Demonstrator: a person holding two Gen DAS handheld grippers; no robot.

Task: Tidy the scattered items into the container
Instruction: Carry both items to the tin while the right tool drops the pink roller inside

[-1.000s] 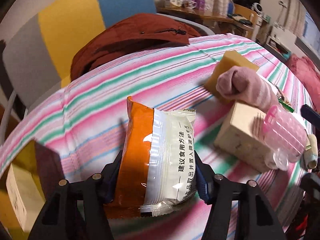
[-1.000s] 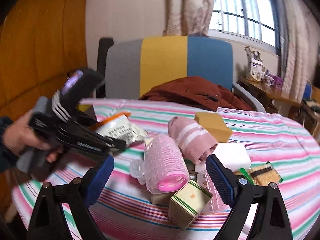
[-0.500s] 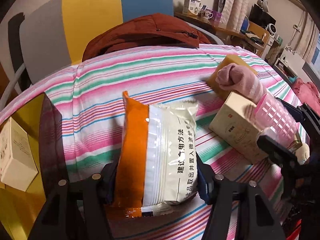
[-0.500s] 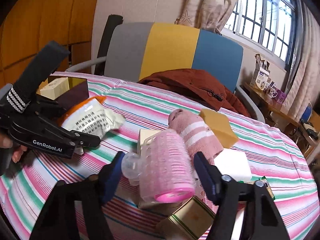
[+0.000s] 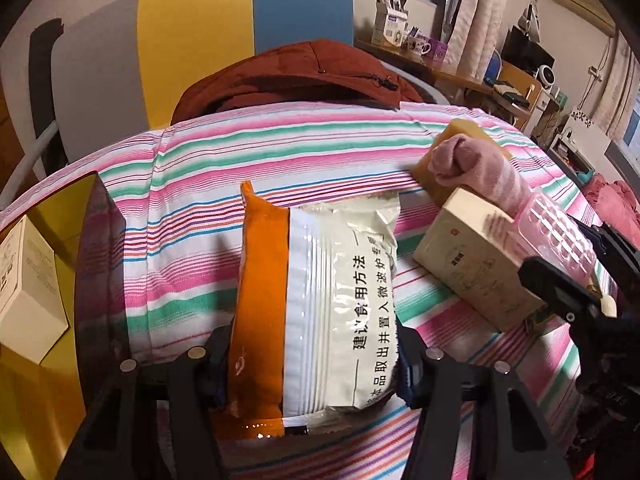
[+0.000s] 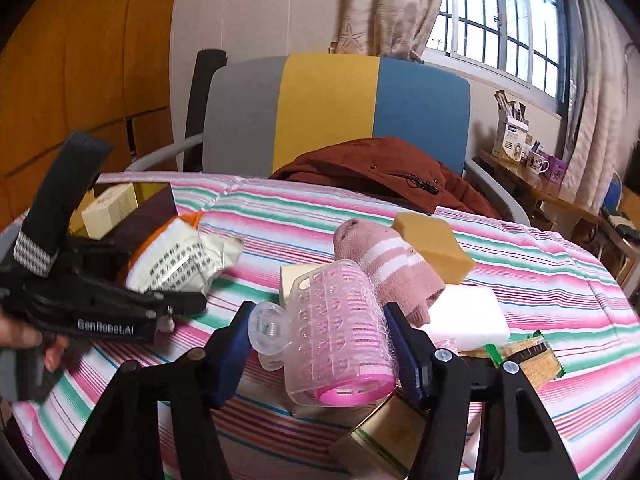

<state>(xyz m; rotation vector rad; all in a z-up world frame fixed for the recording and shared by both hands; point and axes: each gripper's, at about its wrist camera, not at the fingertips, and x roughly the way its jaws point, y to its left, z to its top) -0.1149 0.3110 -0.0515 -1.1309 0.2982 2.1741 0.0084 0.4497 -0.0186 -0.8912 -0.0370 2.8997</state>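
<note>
Clamping a snack packet (image 5: 320, 304), the left gripper (image 5: 312, 364) nears the curler-gripping right gripper (image 6: 320, 344), cream box (image 5: 476, 264) between.

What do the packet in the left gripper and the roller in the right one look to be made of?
Snack packet: glossy plastic film, judging by its glare, creases and crimped end. Hair roller: translucent pink hard plastic with moulded holes and a fuzzy gripping surface, apparently. Left gripper and right gripper are each shut on theirs.
</note>
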